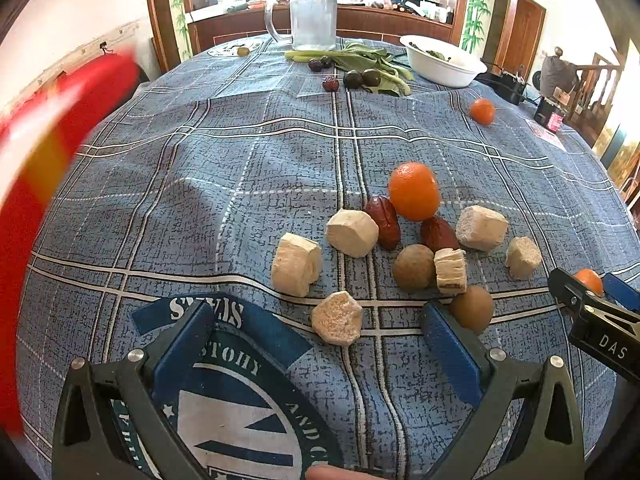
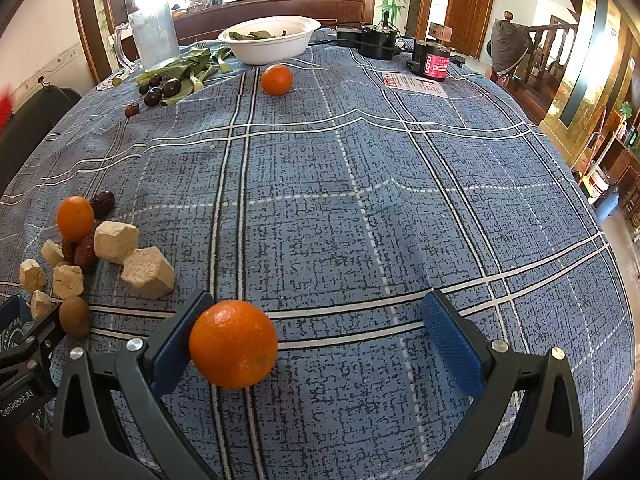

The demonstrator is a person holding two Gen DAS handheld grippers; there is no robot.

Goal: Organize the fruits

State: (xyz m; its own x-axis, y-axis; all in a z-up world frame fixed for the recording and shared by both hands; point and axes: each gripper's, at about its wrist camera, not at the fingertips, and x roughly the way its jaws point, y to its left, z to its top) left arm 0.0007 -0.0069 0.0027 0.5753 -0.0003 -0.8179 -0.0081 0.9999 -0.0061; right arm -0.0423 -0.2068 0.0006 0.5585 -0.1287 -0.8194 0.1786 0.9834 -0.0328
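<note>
A pile lies on the blue plaid tablecloth (image 1: 248,168): an orange (image 1: 413,191), red dates (image 1: 383,216), two brown round fruits (image 1: 413,267), and several beige chunks (image 1: 296,264). My left gripper (image 1: 316,336) is open just in front of the pile, with a beige chunk (image 1: 337,323) between its fingers. My right gripper (image 2: 320,336) is open; an orange (image 2: 233,343) sits between its fingers, against the left pad (image 2: 172,350). The same pile (image 2: 80,248) lies to its left. Another orange (image 2: 277,79) lies far back near the white bowl (image 2: 272,42).
Dark plums (image 1: 362,78) and green leafy stalks (image 1: 360,58) lie at the back beside a clear pitcher (image 1: 312,16). Black devices (image 2: 400,46) and a card (image 2: 414,85) sit at the far right. A blurred red shape (image 1: 44,152) fills the left edge.
</note>
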